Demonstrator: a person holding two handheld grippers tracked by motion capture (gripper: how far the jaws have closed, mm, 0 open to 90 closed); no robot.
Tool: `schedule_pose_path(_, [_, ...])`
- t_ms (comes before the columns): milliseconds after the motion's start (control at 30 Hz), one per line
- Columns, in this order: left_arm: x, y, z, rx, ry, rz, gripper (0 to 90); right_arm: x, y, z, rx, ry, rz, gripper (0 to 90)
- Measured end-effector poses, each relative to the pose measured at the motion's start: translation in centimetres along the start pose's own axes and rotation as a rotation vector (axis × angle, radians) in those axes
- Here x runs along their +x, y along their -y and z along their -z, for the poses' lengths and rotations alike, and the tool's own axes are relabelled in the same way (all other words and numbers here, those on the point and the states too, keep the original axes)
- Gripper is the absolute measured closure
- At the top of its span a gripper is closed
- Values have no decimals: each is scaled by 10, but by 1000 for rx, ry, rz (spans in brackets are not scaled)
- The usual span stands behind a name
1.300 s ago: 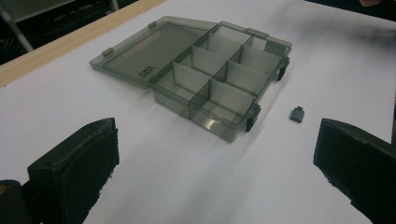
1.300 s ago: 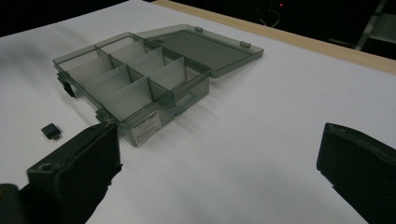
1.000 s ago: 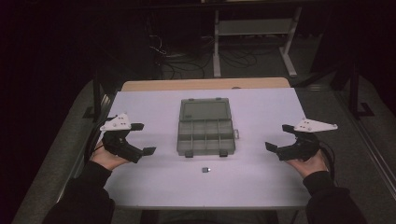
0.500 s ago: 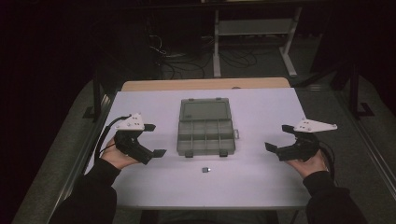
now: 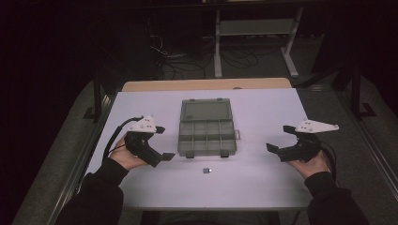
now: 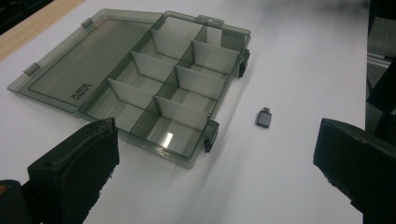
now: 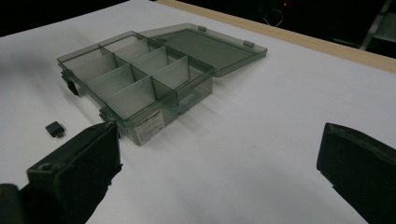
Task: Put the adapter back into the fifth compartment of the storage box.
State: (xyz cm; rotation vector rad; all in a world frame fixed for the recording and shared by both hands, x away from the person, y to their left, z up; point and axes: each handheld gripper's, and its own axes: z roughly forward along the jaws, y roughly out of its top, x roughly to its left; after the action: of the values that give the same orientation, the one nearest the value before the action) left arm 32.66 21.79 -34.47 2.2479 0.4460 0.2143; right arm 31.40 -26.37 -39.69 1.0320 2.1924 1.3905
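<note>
Having been moved inward toward the adapter (image 5: 206,170) beside the open box (image 5: 206,127), the left claw (image 5: 162,143) was held agape; right claw (image 5: 280,138) likewise.

The box lid (image 6: 88,70) and label (image 7: 152,125) carry print too small to read.

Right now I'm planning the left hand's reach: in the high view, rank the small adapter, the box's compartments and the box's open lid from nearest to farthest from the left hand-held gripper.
1. Compartments, just right of the left hand-held gripper.
2. Small adapter, right, nearer the person.
3. Open lid, far side.
</note>
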Motion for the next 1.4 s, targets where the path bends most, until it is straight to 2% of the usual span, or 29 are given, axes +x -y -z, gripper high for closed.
schedule_pose_path(500, [-8, -6, -16, 34, 30, -31, 1, 0, 0, 0, -2, -1, 1, 0])
schedule_pose_path(1033, [-17, -11, -39, 91, 73, -73, 1, 1, 0, -1, 9, -5, 8, 0])
schedule_pose_path(1400, [-24, -13, -51, 109, 100, -101, 1, 1, 0, -1, 11, -9, 7, 0])
